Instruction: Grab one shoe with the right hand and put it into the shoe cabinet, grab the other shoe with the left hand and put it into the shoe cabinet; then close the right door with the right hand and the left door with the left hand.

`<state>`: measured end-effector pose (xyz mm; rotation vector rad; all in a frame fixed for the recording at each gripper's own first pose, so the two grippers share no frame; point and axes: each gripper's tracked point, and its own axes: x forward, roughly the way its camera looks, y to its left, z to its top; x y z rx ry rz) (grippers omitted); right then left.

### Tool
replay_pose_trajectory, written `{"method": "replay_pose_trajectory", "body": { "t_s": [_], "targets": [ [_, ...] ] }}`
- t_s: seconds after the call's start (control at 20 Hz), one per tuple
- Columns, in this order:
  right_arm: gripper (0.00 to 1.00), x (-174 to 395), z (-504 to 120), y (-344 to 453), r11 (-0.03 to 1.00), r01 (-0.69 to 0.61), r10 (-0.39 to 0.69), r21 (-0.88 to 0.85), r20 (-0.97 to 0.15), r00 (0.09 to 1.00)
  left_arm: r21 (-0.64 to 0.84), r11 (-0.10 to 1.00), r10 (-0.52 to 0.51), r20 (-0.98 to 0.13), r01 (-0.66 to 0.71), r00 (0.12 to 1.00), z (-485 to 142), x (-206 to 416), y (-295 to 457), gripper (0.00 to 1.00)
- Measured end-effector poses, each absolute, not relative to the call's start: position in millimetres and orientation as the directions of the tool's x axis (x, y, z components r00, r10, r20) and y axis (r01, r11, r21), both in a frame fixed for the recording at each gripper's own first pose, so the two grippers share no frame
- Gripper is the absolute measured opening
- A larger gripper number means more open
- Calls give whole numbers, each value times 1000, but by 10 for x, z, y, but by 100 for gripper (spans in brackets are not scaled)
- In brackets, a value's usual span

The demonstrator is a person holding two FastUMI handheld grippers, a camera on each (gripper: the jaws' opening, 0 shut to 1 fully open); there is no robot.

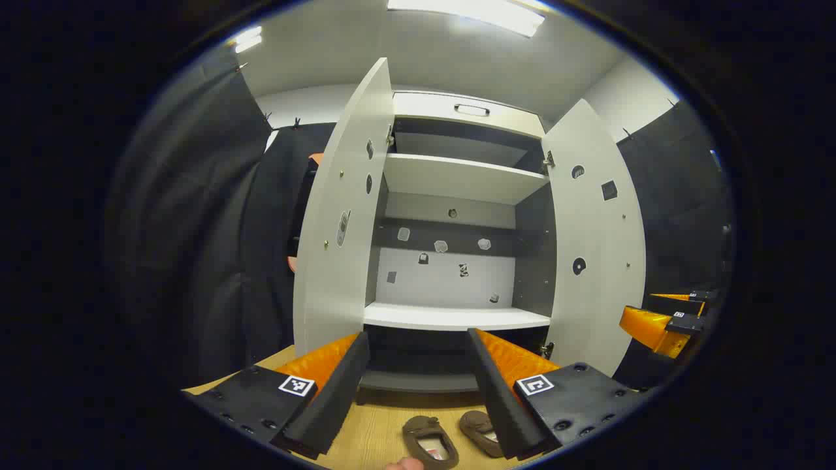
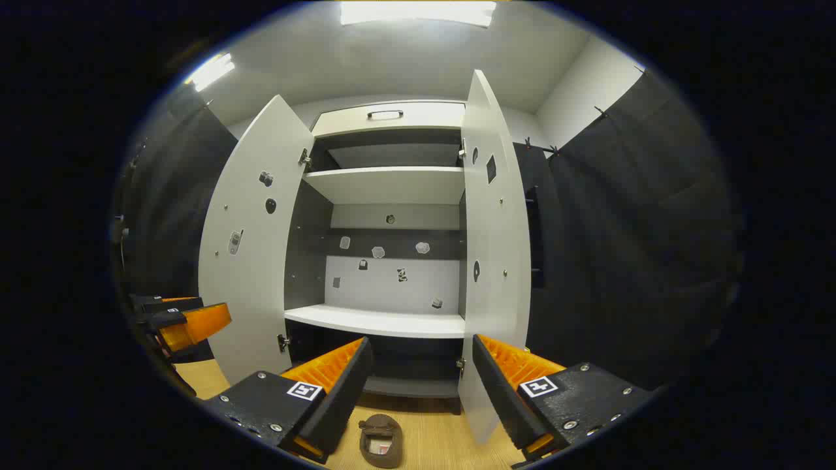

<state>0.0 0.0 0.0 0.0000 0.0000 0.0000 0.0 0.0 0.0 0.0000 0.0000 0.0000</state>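
The white shoe cabinet stands straight ahead with both doors swung wide: left door, right door. Its shelves hold no shoes. Two brown shoes lie side by side on the wooden floor in front of it, one just left of the other. My left gripper hangs open above them with nothing between its fingers. In the right gripper view, my right gripper is open too, above one brown shoe, facing the cabinet's lower shelf. Each gripper also shows off to the side: right, left.
Black cloth walls close in on both sides of the cabinet. The right door juts out close to my right gripper's right finger, and the left door stands open too. Small stickers dot the cabinet's back panel. Light wooden floor lies below.
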Motion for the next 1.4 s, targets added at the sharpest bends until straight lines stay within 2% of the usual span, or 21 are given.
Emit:
{"method": "replay_pose_trajectory", "body": {
  "t_s": [0.35,0.4,0.45,0.85,1.1,1.4],
  "targets": [
    [94,16,-9,47,1000,-12,12,24,-3,1000,9,1000,16,-2,-16,1000,12,-38,45,96],
    [98,20,-14,59,1000,-14,14,24,-3,1000,10,1000,20,2,-20,1000,29,-41,65,96],
    [94,24,-26,71,1000,-17,17,23,-6,1000,12,1000,25,11,-25,1000,55,-35,83,96],
    [94,108,-22,158,999,-49,49,6,5,999,31,999,34,16,-34,999,93,-27,121,96],
    [94,365,-21,237,996,-79,80,-43,10,997,29,999,39,29,-39,999,174,-30,162,96],
    [94,759,-1047,508,987,-158,148,-39,-189,971,45,997,61,41,-63,997,225,-106,242,96]
  ]
}}
